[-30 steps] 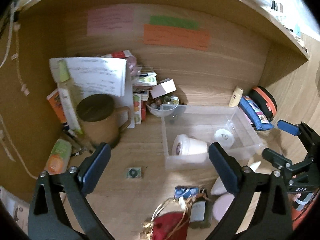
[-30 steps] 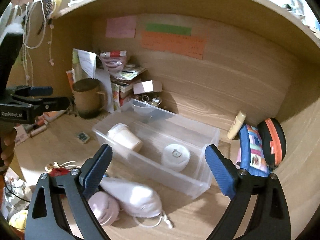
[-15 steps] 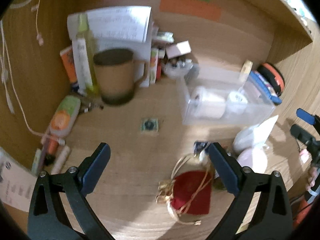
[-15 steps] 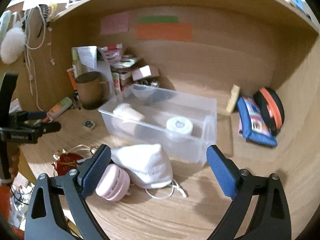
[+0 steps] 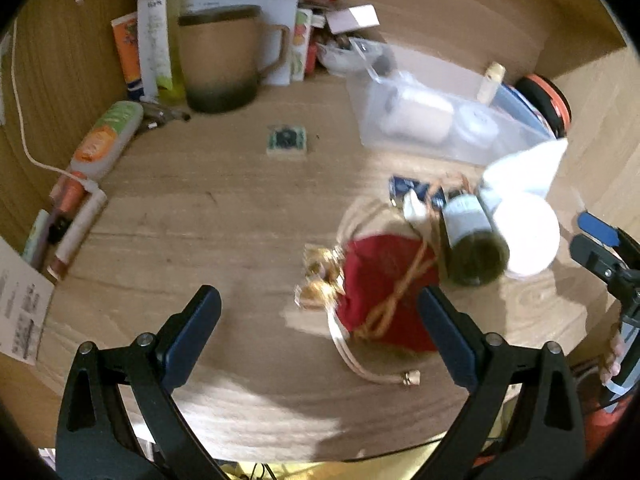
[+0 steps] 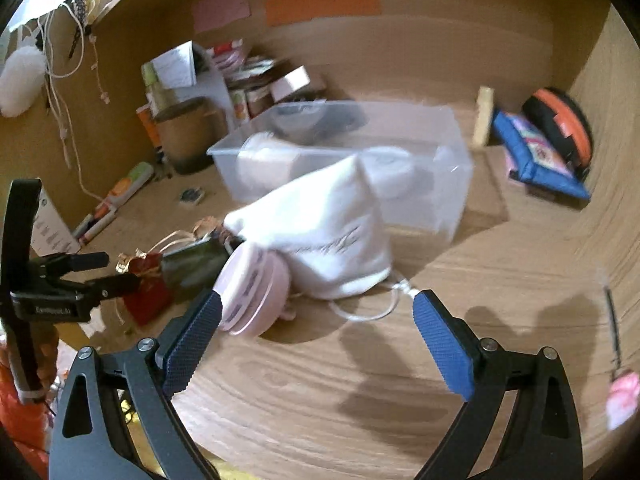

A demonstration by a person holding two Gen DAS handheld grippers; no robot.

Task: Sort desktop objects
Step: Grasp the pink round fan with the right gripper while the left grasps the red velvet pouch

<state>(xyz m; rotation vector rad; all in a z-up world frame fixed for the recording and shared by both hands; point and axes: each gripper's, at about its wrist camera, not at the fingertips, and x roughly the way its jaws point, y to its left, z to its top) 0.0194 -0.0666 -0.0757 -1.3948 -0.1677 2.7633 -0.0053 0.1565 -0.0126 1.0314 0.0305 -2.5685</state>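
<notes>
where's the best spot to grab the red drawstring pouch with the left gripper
Probably the bunched neck of the red drawstring pouch, where the gold cords cross and gather. The fabric looks narrowest there, so the open left gripper could close across it from above. The pouch lies flat on the desk, its far edge close against the dark bottle, so coming from the near, open side seems safer.

Red pouch [image 5: 384,292] and dark bottle [image 5: 474,236] ahead of left gripper were motion-blurred — label unreadable. White pouch [image 6: 324,224] hid part of clear bin [image 6: 448,152] — contents smeared.
</notes>
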